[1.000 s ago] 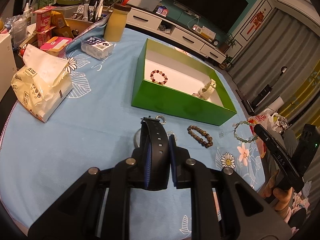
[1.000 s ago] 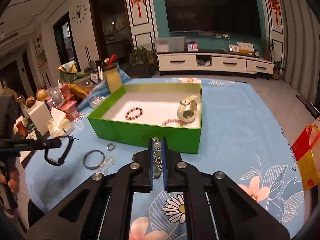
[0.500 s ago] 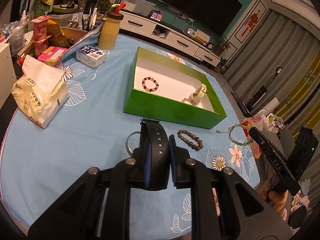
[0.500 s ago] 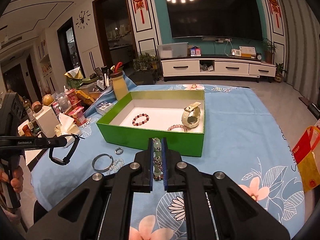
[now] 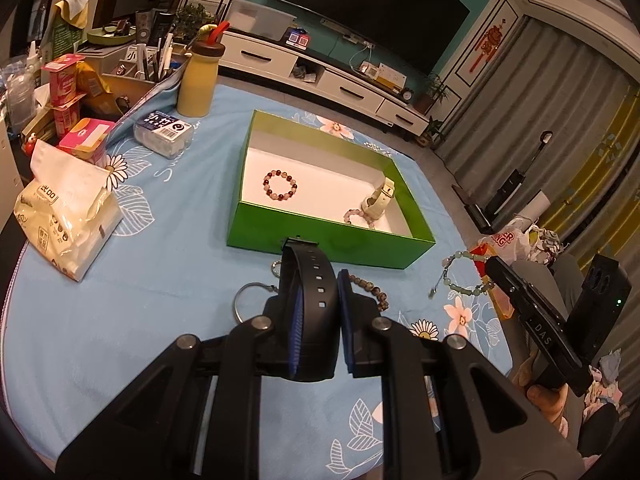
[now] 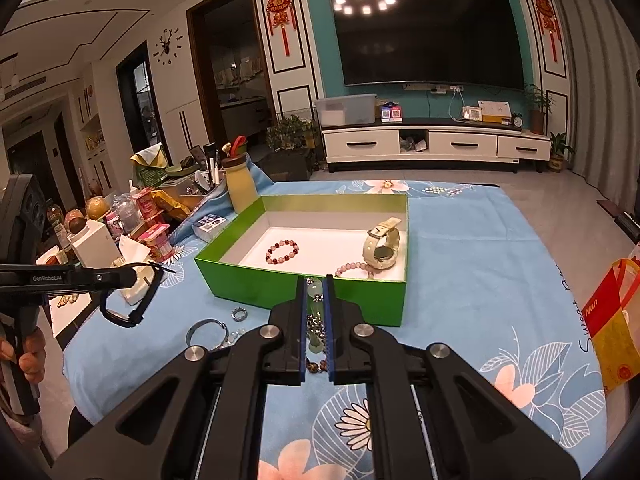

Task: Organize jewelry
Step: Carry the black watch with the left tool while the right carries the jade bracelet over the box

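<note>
The left gripper [image 5: 316, 300] has its jaws clenched on a black watch [image 5: 310, 304], whose strap loops up between the blue pads; the watch face itself is hidden behind the strap in that view, and in the right wrist view the watch [image 6: 128, 300] hangs clear above the worktop [image 5: 120, 312] at the left gripper's tip. The right gripper [image 6: 314, 312] grips a pale green bead bracelet [image 6: 315, 312] between its narrow-set jaws; only a few beads show in the slit, the rest being cut off by the fingers, though the left wrist view shows the bracelet [image 5: 460, 276] dangling free from its tip.

The green box [image 5: 320, 236] sits open on the blue flowered cloth. Inside lie a red-and-pink bead bracelet [image 5: 280, 187], a cream watch [image 5: 378, 202] standing on edge near the right wall, and a pink bead bracelet [image 5: 356, 216] partly hidden by the box's near wall. On the cloth in front of the box are a metal bangle [image 5: 248, 300], a brown bead bracelet [image 5: 370, 286] half covered by the left gripper, and a small ring [image 6: 240, 314]; a clear beaded piece beside the bangle is hard to make out.
</note>
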The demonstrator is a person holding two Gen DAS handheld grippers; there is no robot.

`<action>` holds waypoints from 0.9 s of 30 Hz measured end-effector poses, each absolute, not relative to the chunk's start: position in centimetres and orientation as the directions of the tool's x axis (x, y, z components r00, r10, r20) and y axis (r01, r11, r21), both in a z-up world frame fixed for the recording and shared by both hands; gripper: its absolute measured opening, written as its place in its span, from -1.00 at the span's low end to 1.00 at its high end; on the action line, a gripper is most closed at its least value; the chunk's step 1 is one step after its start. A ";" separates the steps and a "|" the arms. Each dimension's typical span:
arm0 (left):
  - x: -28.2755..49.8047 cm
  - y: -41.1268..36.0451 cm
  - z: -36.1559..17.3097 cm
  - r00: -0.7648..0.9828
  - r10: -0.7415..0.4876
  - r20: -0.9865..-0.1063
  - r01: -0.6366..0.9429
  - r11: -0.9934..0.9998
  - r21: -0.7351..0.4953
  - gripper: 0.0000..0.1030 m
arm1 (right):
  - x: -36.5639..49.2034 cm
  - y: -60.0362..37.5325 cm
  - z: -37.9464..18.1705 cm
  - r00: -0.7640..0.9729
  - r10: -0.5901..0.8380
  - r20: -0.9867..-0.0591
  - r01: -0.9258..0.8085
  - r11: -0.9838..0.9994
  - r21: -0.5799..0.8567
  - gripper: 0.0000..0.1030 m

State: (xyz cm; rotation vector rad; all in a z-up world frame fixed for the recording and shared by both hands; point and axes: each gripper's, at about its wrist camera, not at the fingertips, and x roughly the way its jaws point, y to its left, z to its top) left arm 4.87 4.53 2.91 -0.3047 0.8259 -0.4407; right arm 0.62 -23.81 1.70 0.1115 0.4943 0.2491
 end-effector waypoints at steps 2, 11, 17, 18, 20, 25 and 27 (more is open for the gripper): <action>5.1 4.3 3.0 0.592 -0.488 -0.641 0.258 0.869 -0.423 -0.69 | 0.9 -23.7 1.9 0.852 0.273 -0.447 -0.217 0.961 0.173 -0.86; 5.9 3.0 4.1 0.598 -0.479 -0.643 0.274 0.876 -0.398 -0.69 | 1.5 -23.1 2.7 0.861 0.299 -0.412 -0.246 0.953 0.177 -0.86; 6.5 2.6 4.9 0.611 -0.473 -0.635 0.278 0.879 -0.387 -0.69 | 1.8 -23.4 2.9 0.864 0.305 -0.400 -0.251 0.951 0.183 -0.86; 6.7 2.6 5.0 0.613 -0.472 -0.633 0.277 0.879 -0.387 -0.69 | 1.9 -23.4 2.9 0.864 0.307 -0.398 -0.253 0.950 0.184 -0.86; 6.9 2.6 5.0 0.616 -0.469 -0.633 0.273 0.881 -0.387 -0.69 | 2.0 -23.5 2.9 0.864 0.309 -0.397 -0.254 0.949 0.186 -0.86; 7.6 2.4 5.0 0.611 -0.474 -0.634 0.272 0.878 -0.394 -0.69 | 2.2 -23.5 2.8 0.861 0.314 -0.399 -0.257 0.947 0.192 -0.86; 7.6 2.3 5.2 0.612 -0.474 -0.632 0.275 0.878 -0.392 -0.69 | 2.2 -23.5 2.7 0.861 0.316 -0.400 -0.258 0.947 0.193 -0.86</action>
